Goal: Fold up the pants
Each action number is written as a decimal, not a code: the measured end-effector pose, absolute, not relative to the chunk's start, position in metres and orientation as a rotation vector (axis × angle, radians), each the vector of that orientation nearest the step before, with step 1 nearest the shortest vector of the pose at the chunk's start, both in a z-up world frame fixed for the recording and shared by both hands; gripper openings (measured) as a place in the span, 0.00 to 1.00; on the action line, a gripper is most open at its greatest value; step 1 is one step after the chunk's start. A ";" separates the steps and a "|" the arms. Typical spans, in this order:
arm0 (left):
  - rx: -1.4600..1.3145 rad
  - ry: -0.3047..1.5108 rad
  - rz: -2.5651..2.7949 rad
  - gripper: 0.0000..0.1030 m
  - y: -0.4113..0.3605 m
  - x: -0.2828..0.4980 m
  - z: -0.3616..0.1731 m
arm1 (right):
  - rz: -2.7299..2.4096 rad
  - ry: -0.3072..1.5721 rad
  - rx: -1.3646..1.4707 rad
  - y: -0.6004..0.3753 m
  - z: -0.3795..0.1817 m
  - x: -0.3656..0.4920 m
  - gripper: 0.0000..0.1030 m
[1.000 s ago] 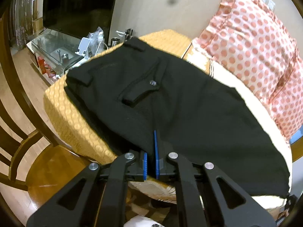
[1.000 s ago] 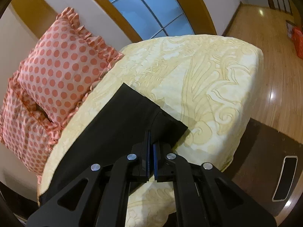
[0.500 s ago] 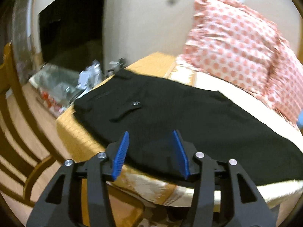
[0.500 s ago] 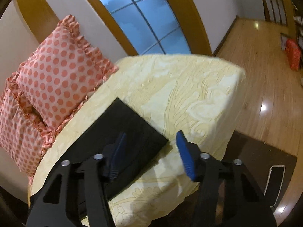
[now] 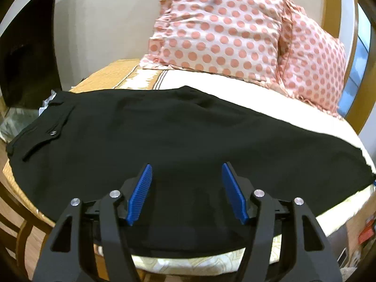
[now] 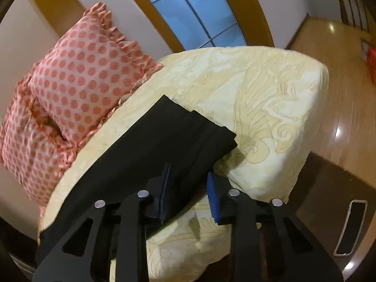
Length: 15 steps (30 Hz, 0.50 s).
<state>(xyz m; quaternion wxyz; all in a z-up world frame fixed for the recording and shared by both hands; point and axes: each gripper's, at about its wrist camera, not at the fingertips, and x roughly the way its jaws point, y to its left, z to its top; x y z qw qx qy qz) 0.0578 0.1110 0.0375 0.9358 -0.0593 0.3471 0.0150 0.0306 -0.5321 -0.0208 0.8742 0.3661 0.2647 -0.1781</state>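
While the black pants lie flat across the middle of the left wrist view, their matte woven cloth stretches from the waistband at mid-left to the leg end at the right edge. A buttoned pocket flap sits at the left of that frame. The left gripper hangs at lower centre over the near edge of the pants; its jaws are opening, the ribbed blue pads stand well apart and clamp no cloth.

In the right wrist view the hemmed leg ends lie at centre on a cream quilted bedspread stitched with swirling scrolls. The right gripper sits at lower centre with its jaws closing; the near edge of the leg runs between the pads, which do not yet press on it.

Two ruffled pillows in pink with coral polka dots lean at the upper part of the left wrist view. Glossy wooden floor fills the right of the right wrist view. No writing is legible.
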 end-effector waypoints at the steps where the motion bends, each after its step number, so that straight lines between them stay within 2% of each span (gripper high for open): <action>1: -0.118 0.711 0.031 0.64 0.109 0.059 0.035 | -0.381 0.546 0.769 -0.533 -0.022 0.031 0.19; 4: -0.138 0.724 0.029 0.68 0.112 0.059 0.029 | -0.383 0.525 0.790 -0.537 -0.026 0.034 0.10; 6: -0.159 0.738 0.024 0.70 0.115 0.060 0.023 | -0.378 0.517 0.793 -0.535 -0.025 0.036 0.07; 10: -0.138 0.731 0.003 0.81 0.110 0.058 0.017 | -0.351 0.456 0.764 -0.526 -0.004 0.040 0.06; 15: -0.083 0.718 0.000 0.93 0.098 0.060 0.013 | -0.173 0.372 0.619 -0.476 0.057 0.068 0.06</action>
